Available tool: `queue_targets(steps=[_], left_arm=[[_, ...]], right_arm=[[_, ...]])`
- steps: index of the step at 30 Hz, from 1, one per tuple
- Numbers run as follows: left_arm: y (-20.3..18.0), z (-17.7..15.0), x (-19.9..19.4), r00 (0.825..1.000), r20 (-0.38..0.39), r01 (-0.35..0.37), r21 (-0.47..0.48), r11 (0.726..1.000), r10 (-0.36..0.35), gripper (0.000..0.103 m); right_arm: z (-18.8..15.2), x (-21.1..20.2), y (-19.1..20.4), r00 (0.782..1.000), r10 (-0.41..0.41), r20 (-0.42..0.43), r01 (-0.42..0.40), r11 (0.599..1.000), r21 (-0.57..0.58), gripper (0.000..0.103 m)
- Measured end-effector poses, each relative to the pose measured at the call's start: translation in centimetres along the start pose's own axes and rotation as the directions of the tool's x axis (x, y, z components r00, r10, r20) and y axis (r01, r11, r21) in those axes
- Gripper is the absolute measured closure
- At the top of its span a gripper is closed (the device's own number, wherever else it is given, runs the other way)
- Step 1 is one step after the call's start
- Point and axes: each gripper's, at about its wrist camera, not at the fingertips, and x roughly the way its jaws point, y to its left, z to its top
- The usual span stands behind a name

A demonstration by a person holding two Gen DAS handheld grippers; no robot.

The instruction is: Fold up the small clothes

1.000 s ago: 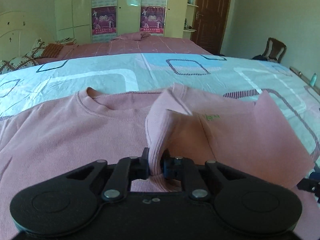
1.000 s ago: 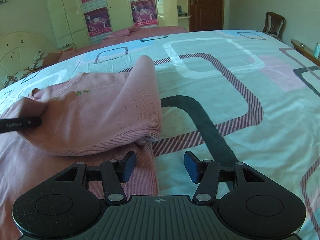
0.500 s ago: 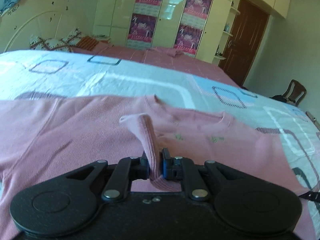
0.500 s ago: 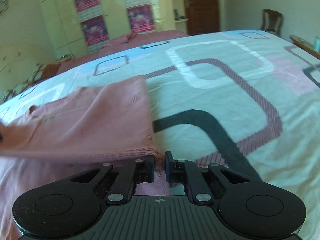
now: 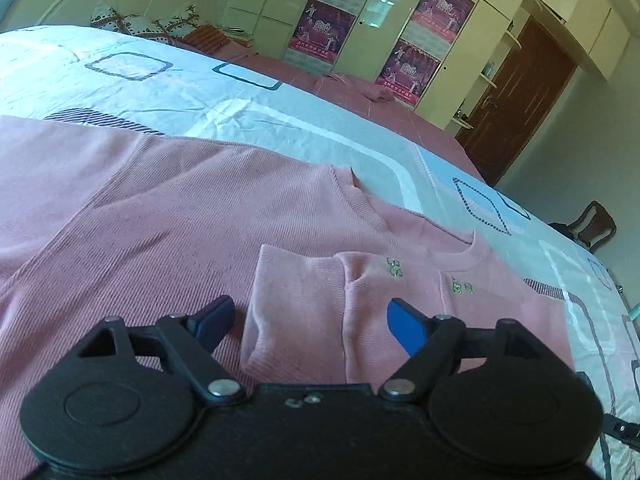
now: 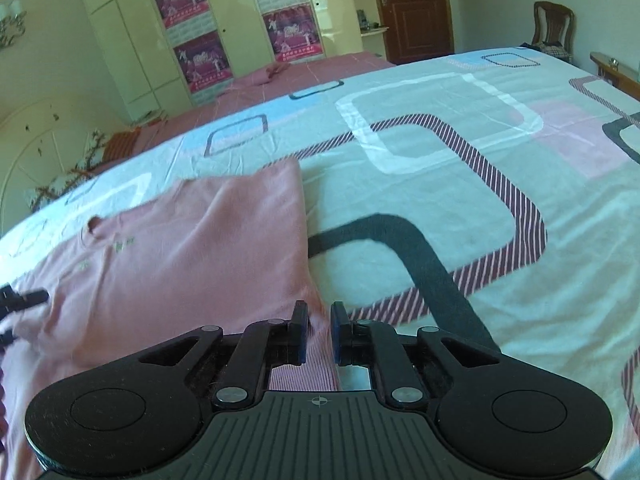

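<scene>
A pink sweatshirt (image 5: 200, 220) lies spread on the bed, neckline away from me. Its right sleeve (image 5: 296, 300) is folded across the chest, cuff toward me. My left gripper (image 5: 310, 316) hovers over that cuff with its jaws opening wide. The cuff lies between them and the blue pads (image 5: 404, 328) do not touch it. In the right wrist view the sweatshirt (image 6: 192, 260) shows its folded right side. My right gripper (image 6: 320, 320) is shut on the cloth at that side's near edge. The left gripper's tips (image 6: 20, 300) show at the far left.
The patterned bedsheet (image 6: 440, 160) stretches bare to the right of the sweatshirt. Behind it lies a second bed with a pink cover (image 5: 360, 92), then wardrobes with posters (image 6: 200, 28) and a brown door (image 6: 412, 8). A wooden chair (image 6: 554, 28) stands at the far right.
The left gripper carried the sleeve leftward across the chest, laid it flat and opened. The right gripper closed on the sweatshirt's right edge.
</scene>
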Motion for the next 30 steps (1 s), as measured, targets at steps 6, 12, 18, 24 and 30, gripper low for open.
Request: queue_targets(steps=[6,12,18,24,30], left_arm=[[-0.3,0.5,0.9,1.0,0.019,0.014,0.017,1.0,-0.015,0.076],[0.0,0.0,-1.3,0.991,0.124,-0.049,0.077,0.996,0.039,0.1],[0.6,-0.3,-1.0,0.992,0.105,-0.076,0.085,0.994,0.067,0.1],[0.8,-0.5,-0.3,0.988,0.095,-0.134,0.102,0.986,0.124,0.099],[0.6,-0.2,-1.1,0.989,0.083,-0.131,0.1,0.986,0.123,0.087]], right_arm=[[3.8,4.6,0.1,0.999,0.039,-0.008,-0.039,0.999,0.029,0.091],[6.8,9.6,0.4,0.998,0.049,-0.025,-0.047,0.998,0.051,0.057],[8.2,12.4,0.9,0.998,0.054,-0.024,-0.053,0.998,0.036,0.069],[7.7,12.5,1.7,1.0,-0.025,-0.001,0.025,0.997,-0.072,0.098],[7.5,11.8,1.4,0.999,-0.04,0.013,0.04,0.998,-0.043,0.096]])
